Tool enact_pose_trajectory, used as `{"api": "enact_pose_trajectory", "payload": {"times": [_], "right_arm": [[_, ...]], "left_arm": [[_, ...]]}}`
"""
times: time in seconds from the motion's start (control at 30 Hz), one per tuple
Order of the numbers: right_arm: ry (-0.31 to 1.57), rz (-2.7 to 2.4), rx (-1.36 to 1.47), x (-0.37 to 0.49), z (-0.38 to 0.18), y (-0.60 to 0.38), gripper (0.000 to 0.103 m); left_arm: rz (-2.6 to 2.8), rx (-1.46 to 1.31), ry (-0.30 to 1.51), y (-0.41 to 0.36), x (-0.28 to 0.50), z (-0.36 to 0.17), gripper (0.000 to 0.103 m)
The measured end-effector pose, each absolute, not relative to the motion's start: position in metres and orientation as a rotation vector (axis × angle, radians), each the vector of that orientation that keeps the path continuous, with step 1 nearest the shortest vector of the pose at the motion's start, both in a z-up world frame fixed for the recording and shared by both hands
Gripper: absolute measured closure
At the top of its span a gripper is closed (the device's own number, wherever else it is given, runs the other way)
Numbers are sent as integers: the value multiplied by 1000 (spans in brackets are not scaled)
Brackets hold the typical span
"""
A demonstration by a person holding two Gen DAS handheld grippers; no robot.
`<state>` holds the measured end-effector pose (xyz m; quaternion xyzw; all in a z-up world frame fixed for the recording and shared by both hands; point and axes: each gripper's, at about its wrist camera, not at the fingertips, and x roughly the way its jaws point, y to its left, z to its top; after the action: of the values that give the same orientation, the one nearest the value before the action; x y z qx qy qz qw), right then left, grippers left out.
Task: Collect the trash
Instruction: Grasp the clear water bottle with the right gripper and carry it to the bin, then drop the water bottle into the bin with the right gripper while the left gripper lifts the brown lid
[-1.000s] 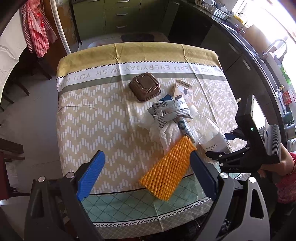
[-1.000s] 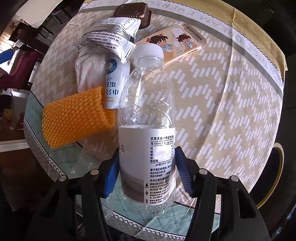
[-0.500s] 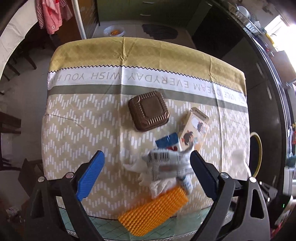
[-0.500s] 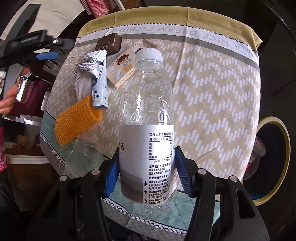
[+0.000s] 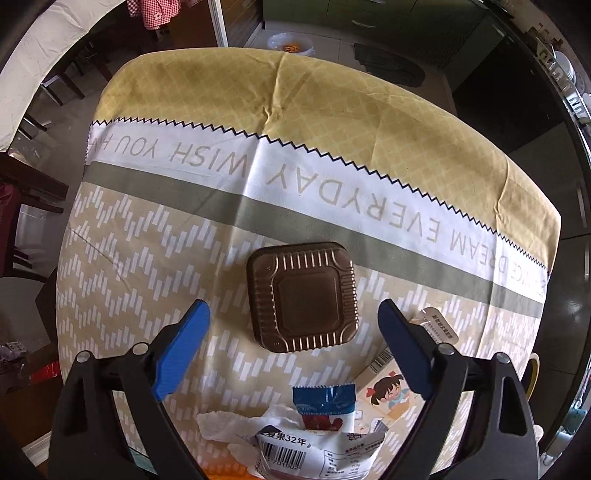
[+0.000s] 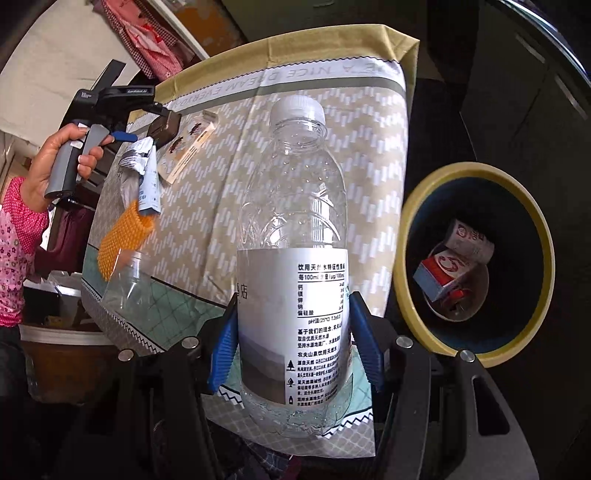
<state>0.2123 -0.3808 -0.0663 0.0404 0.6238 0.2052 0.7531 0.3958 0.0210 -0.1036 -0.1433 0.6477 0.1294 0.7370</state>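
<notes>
My right gripper (image 6: 291,343) is shut on a clear plastic bottle (image 6: 291,236) with a white cap, held upright off the table's right edge, left of the yellow-rimmed bin (image 6: 476,254). My left gripper (image 5: 291,325) is open and empty, hovering above the table with a brown ribbed plastic tray (image 5: 303,295) between its fingers. Near it lie a cartoon card box (image 5: 391,387), a crumpled wrapper (image 5: 314,450) and a blue packet (image 5: 323,398). The right wrist view shows the left gripper (image 6: 147,125), the wrapper pile (image 6: 142,170) and an orange foam net (image 6: 122,236).
The bin holds cartons (image 6: 454,266). A patterned tablecloth (image 5: 221,206) covers the table. A clear plastic piece (image 6: 129,288) lies at the table's near edge. Chairs and hanging checked cloth (image 5: 151,11) stand beyond the far left side.
My left gripper moved forward over the table, from the orange net to the brown tray. My right gripper carried the bottle off the table to the right, bringing the bin into view.
</notes>
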Motion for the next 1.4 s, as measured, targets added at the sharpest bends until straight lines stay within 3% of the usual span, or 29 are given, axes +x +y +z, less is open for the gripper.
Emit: {"api": "enact_pose_trajectory", "payload": {"times": [0.2, 0.33, 0.43, 0.97, 1.03, 1.07, 1.4], "right_arm": [[1352, 421, 151, 211, -76, -420, 46], [1339, 386, 167, 210, -75, -441, 46], [1324, 342, 183, 209, -75, -458, 46], [1282, 70, 216, 239, -100, -536, 46], [1251, 56, 196, 246, -107, -544, 40], [1253, 28, 172, 250, -112, -547, 25], [1160, 27, 355, 212, -94, -585, 24]], "left_arm": [[329, -294, 1460, 12, 403, -118, 19], [330, -314, 1497, 7, 410, -136, 34], [308, -317, 1483, 5, 411, -138, 39], [162, -229, 1401, 0, 385, -83, 39], [127, -210, 1384, -8, 380, -71, 39], [108, -195, 1373, -14, 378, -65, 39], [-179, -16, 1349, -127, 332, -19, 39]]}}
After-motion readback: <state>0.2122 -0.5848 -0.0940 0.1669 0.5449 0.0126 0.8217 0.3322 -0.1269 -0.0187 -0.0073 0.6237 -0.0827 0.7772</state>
